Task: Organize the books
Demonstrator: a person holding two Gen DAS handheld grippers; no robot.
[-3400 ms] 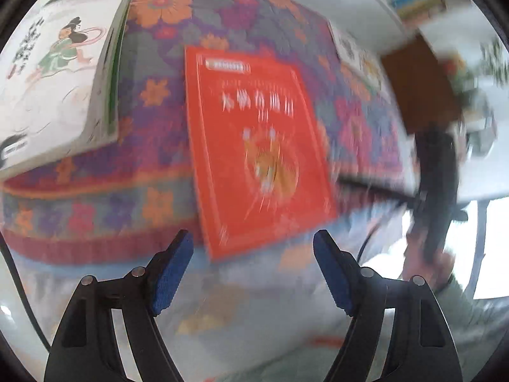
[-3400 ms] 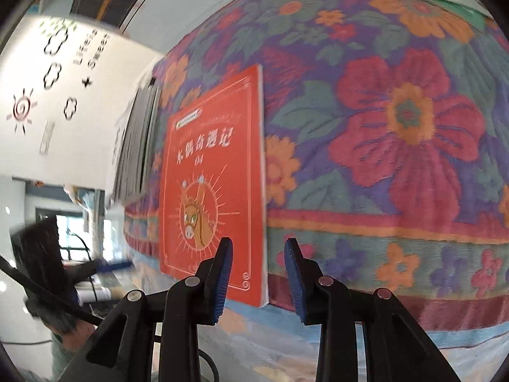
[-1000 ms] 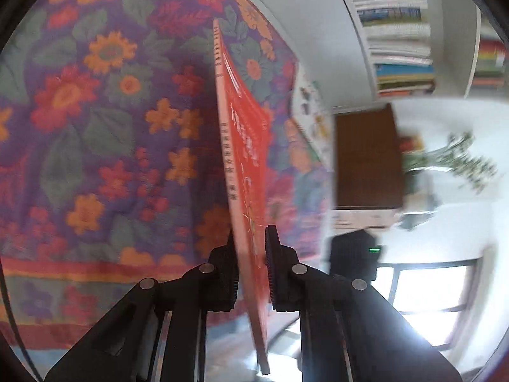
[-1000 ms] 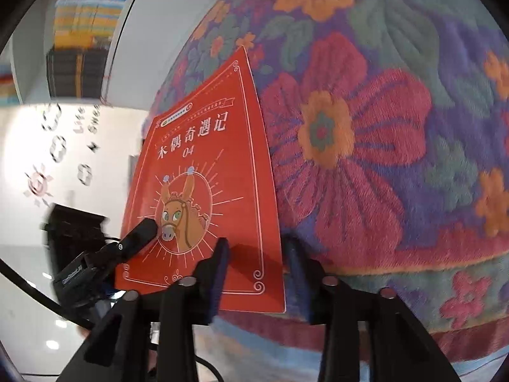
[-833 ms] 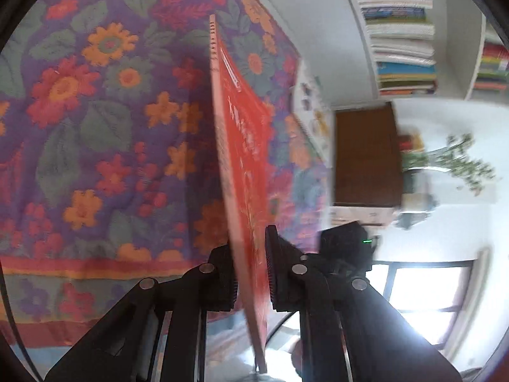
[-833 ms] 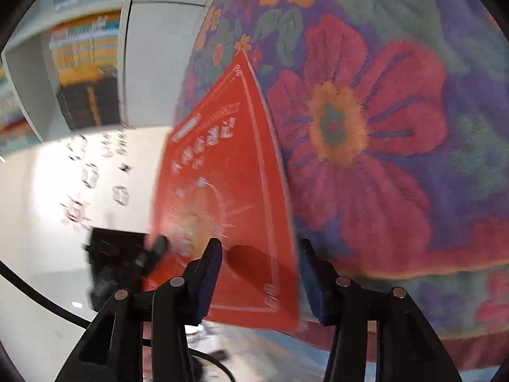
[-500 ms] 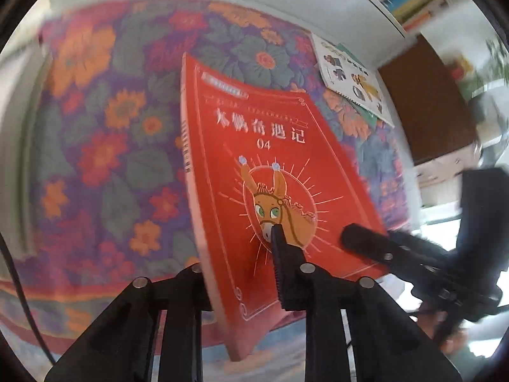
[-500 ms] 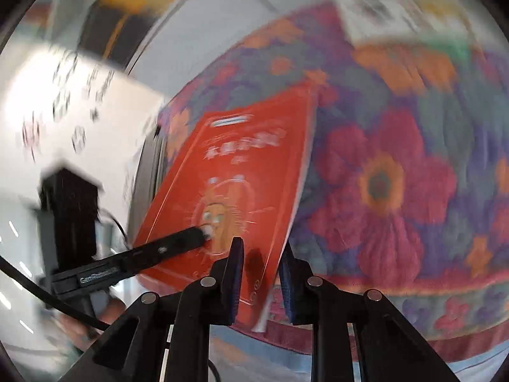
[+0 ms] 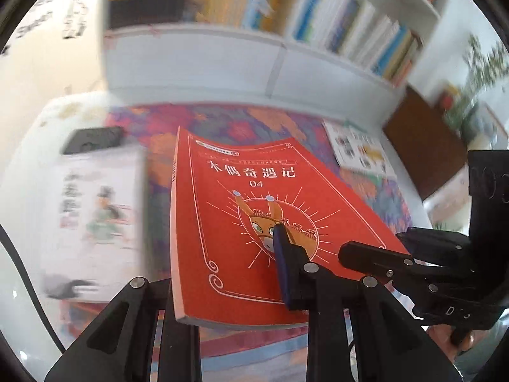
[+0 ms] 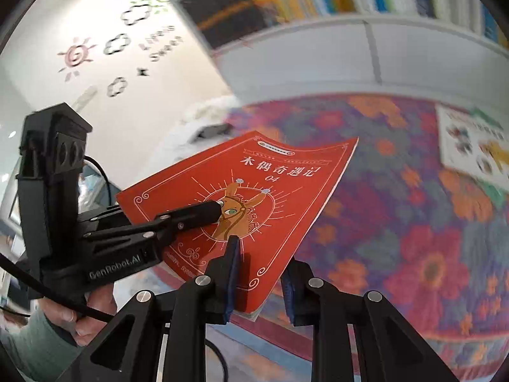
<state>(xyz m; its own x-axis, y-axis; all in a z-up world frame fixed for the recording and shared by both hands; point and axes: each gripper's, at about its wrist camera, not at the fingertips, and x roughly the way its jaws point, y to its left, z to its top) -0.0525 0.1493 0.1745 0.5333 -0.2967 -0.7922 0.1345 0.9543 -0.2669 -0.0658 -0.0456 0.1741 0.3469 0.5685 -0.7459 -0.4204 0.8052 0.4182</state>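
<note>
A thin red book [image 9: 241, 222] with a donkey on its cover is held up above the floral tablecloth [image 9: 222, 124]. My left gripper [image 9: 229, 289] is shut on its near edge by the spine. My right gripper [image 10: 259, 280] is shut on the book [image 10: 254, 197] at its lower right corner, and its arm shows in the left wrist view [image 9: 375, 258]. The left gripper's finger [image 10: 191, 213] lies across the cover in the right wrist view.
A white illustrated book [image 9: 95, 213] lies on the table at left. A picture book [image 10: 470, 146] lies at the far right of the cloth. A white bookshelf [image 9: 334, 38] full of books stands behind the table. A brown board [image 9: 423, 143] stands at right.
Both grippers have lifted the red book off the tablecloth and tilted upward, so the bookshelf now fills the upper view. Both stay clamped on the book.
</note>
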